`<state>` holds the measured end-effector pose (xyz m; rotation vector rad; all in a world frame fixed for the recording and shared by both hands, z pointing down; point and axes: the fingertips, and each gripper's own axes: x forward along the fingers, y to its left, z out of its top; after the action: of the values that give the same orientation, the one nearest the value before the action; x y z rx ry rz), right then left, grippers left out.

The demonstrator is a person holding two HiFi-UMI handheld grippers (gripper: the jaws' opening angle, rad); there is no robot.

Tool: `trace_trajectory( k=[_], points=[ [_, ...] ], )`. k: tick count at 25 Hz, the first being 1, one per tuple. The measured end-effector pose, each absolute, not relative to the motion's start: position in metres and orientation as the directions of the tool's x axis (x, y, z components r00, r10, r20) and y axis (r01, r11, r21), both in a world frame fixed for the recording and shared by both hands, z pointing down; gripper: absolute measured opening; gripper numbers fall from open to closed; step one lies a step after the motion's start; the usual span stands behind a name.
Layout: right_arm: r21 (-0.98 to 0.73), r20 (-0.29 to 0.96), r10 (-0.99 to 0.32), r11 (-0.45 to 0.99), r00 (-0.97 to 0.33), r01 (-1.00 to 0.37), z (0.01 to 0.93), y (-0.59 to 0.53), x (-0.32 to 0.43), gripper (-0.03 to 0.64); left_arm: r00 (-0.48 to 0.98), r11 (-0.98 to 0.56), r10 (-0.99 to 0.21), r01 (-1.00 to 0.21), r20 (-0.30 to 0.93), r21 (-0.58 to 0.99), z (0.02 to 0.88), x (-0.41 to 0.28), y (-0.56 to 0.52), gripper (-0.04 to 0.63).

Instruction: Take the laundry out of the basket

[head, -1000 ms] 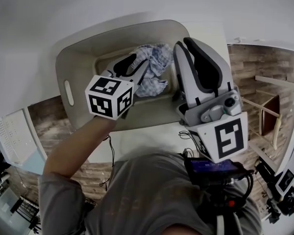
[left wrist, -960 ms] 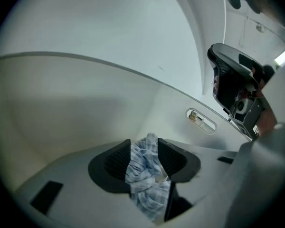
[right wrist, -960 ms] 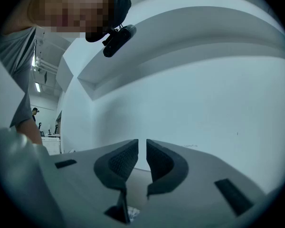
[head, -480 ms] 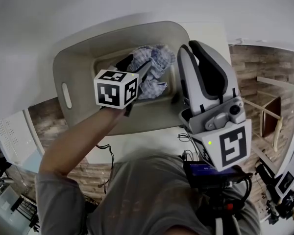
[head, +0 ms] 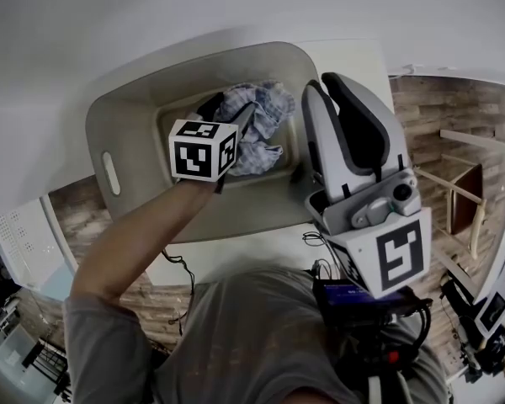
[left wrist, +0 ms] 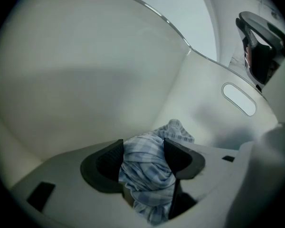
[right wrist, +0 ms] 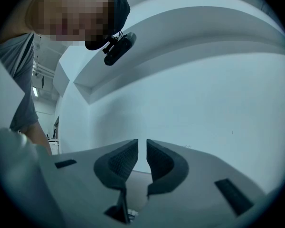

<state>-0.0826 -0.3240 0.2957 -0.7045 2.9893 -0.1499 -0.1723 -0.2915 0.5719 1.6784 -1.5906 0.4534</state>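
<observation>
Right gripper [head: 326,84]: nearest you, at 3 o'clock of the basket, held level above the rim. Its fingers are drawn almost together, with only a slit between them and nothing in it.

Left gripper [head: 229,109]: your arm reaches in from 7 o'clock and tips it down into the basket. Its fingers have just been opening and now stand spread wide, with the cloth bunched between them but not yet pinched.

Laundry [head: 261,112]: one crumpled blue-and-white checked cloth lying on the basket floor towards 2 o'clock, close to the far wall. In the left gripper view its folds [left wrist: 147,175] fill the gap between the two pads.

Basket [head: 135,108]: pale, with rounded walls and a handle slot [head: 111,172] at its 9 o'clock end. No other laundry shows inside.

Tabletop [head: 59,49]: white, carrying the basket.

Step in hand: by the look of it, you are at the grasp, with the cloth framed for the left fingers.

Next move: close the left fingers firmly on the thick bunch, then lift straight up, clear of the rim. A shallow bite could catch only a loose fold and let the cloth drop.
</observation>
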Motion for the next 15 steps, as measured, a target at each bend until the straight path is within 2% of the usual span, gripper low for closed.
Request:
trace_trajectory(
  k=[7,15],
  points=[
    [-0.099,-0.044,-0.452,0.889,-0.891,-0.447,0.291,-0.325,-0.083,0.06,0.183,0.069,-0.689,-0.947,0.701,0.315,0.571,-0.168,-0.292,0.251],
    [-0.102,-0.04,-0.459,0.885,-0.888,-0.453,0.294,-0.326,-0.081,0.06,0.213,0.027,-0.691,-0.947,0.691,0.319,0.572,-0.159,-0.294,0.131]
  ],
)
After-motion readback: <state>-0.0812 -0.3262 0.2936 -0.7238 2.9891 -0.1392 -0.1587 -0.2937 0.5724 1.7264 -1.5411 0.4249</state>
